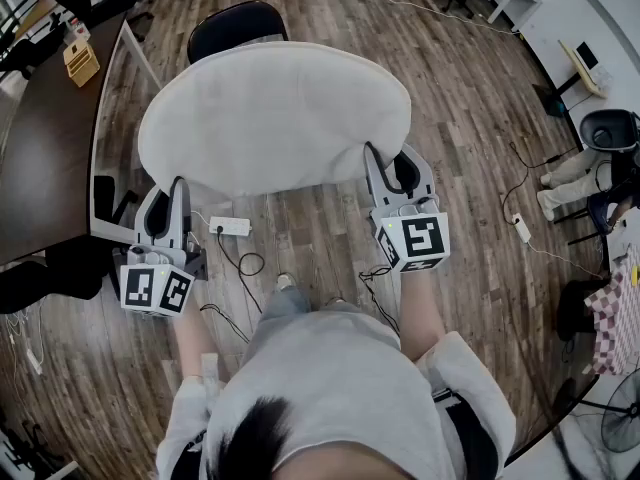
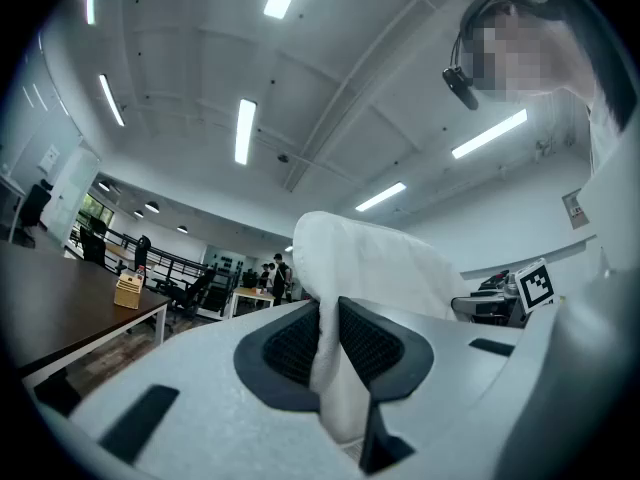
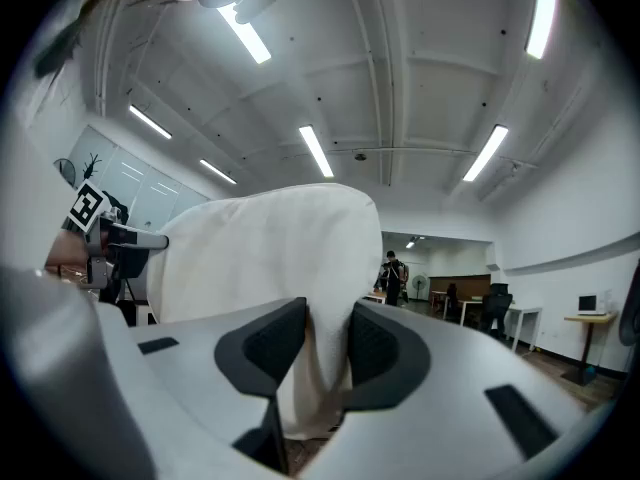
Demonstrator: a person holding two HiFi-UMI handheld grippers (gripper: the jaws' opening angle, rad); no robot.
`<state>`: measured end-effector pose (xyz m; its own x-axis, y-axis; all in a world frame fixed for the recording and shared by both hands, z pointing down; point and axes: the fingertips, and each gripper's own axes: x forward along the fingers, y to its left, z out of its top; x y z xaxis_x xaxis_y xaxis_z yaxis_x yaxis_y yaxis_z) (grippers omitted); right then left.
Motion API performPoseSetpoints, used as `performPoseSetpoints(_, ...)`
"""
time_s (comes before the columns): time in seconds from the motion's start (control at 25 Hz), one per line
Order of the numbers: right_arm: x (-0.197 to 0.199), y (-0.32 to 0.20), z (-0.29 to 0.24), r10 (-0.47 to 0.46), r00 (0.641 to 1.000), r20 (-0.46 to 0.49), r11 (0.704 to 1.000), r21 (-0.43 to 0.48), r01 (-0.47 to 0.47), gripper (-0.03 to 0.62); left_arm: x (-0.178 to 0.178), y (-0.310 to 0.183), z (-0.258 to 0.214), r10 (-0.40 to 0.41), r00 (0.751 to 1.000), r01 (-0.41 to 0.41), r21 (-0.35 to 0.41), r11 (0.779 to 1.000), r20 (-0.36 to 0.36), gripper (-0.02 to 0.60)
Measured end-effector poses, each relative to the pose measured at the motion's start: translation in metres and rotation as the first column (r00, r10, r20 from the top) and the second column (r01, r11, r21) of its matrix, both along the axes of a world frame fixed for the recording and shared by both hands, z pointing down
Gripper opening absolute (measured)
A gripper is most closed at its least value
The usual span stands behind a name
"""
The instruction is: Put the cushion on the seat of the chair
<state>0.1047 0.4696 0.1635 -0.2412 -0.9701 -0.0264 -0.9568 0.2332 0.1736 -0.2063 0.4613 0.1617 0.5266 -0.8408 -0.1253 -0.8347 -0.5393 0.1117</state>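
A large round white cushion (image 1: 275,118) hangs flat in the air between both grippers, above the wooden floor. My left gripper (image 1: 175,190) is shut on its near left edge, and the white fabric (image 2: 335,368) is pinched between the black pads. On the near right edge my right gripper (image 1: 385,168) is shut, its pads squeezing a fold of the cushion (image 3: 320,368). A black chair (image 1: 235,23) stands just beyond the cushion; only its top shows, and its seat is hidden under the cushion.
A dark table (image 1: 45,138) runs along the left with a small wooden box (image 1: 81,62) on it. A white power strip (image 1: 229,227) and cables lie on the floor below the cushion. Another chair (image 1: 612,128) and a seated person's legs are at the right.
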Motion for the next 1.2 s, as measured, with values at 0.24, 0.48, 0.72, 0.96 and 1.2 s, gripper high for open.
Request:
performPoseSetpoints(0.24,-0.003,0.002,0.001,-0.002,1.000,-0.003,1.000,0.004,0.002,0.106,-0.002,0.002,0.001,-0.001,1.000,0.001,0.001,1.000,0.002,0.044)
performPoseSetpoints(0.48,-0.009,-0.008,0.002,-0.001,1.000,-0.012,1.000,0.008,0.002,0.106,-0.008,-0.009,0.003,0.002,1.000,-0.002,0.000,1.000,-0.001,0.044)
performPoseSetpoints(0.72,-0.021,-0.031,0.002,0.004,1.000,-0.019,1.000,0.001,-0.004,0.106,-0.020,-0.033,0.005,0.009,1.000,-0.009,0.001,1.000,-0.007,0.044)
performPoseSetpoints(0.96,-0.038,-0.053,0.007,0.021,1.000,-0.010,1.000,-0.019,-0.021,0.107,-0.036,-0.055,0.011,0.015,1.000,-0.015,-0.003,1.000,-0.001,0.044)
performPoseSetpoints(1.2,-0.038,-0.072,0.015,0.031,1.000,0.006,0.999,-0.037,-0.031,0.107,-0.038,-0.077,0.019,0.025,1.000,-0.025,-0.011,1.000,-0.015,0.044)
